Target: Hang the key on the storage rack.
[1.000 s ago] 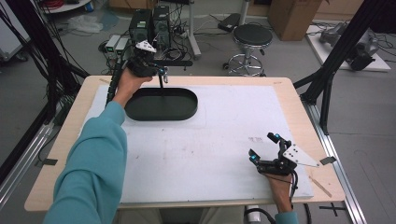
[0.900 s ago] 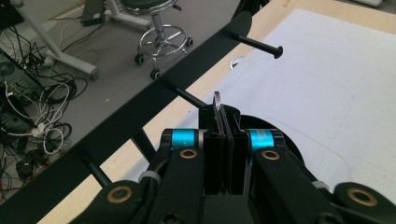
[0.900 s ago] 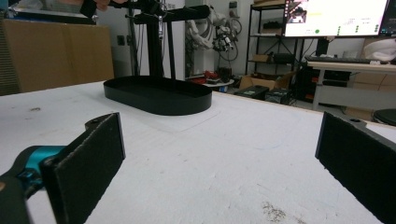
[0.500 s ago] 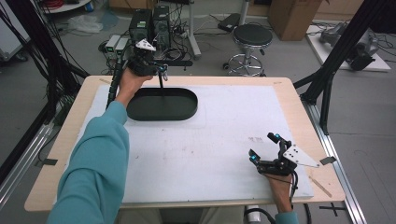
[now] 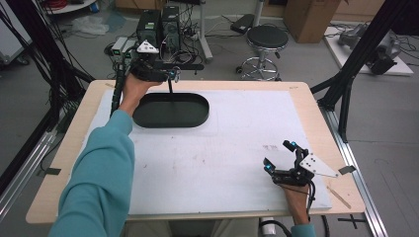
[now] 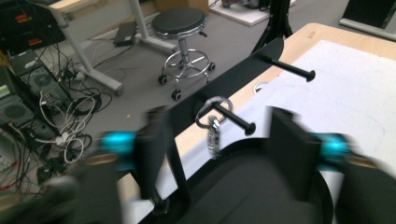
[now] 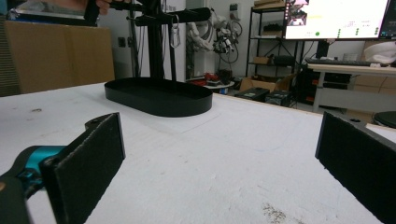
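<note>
A silver carabiner [image 6: 213, 111] hangs from the nearer of two black pegs [image 6: 232, 117] on a black stand [image 5: 170, 87], just ahead of the left gripper [image 6: 219, 154] and between its parted jaws, touching neither. The stand rises upright from a black oval tray base [image 5: 171, 110] lying directly below that gripper, well apart from the right gripper [image 5: 282, 159]

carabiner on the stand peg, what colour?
Silver: the metal carabiner hangs on the black stand's peg; the left gripper view shows it best.
</note>
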A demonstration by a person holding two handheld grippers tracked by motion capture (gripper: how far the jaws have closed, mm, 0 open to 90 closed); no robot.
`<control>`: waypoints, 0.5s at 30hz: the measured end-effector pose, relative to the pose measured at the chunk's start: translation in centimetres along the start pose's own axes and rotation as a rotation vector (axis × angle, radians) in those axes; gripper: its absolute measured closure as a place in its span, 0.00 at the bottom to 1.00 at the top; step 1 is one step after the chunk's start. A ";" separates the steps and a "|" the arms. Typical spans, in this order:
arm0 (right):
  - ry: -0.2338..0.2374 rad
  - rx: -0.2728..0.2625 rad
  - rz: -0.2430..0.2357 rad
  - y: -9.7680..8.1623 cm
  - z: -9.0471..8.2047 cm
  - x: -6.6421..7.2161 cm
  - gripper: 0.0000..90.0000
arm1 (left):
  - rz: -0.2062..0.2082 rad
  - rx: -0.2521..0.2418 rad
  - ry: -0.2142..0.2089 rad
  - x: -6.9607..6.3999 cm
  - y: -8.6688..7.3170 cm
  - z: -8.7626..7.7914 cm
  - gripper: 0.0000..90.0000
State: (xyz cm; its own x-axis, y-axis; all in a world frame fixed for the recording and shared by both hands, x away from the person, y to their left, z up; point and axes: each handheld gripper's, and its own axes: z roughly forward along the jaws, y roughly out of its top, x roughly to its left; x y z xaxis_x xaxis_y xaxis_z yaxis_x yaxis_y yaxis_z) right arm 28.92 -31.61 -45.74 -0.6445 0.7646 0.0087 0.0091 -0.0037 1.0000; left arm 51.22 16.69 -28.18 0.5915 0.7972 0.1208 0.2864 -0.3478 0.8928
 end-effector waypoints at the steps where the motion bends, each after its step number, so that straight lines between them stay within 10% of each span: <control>1: -0.002 0.001 -0.001 0.0 0.0 0.0 0.01 | 0.008 -0.037 -0.006 0.0 -0.2 -0.4 0.18; 4: 0.000 0.001 0.001 0.0 0.0 0.0 0.01 | 0.022 -0.132 -0.038 -0.3 -1.0 -1.6 0.02; 15: -0.008 0.003 -0.001 0.0 0.0 0.0 0.01 | 0.022 -0.270 -0.149 -0.6 -4.8 -9.2 0.02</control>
State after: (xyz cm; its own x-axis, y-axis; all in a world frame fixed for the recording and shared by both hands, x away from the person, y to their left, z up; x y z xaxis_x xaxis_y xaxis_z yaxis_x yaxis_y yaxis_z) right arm 28.95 -31.63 -45.73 -0.6384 0.7697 0.0073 0.0106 -0.0007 0.9999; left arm 42.56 22.35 -28.54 0.7048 0.7030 0.0948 0.0729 -0.2047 0.9761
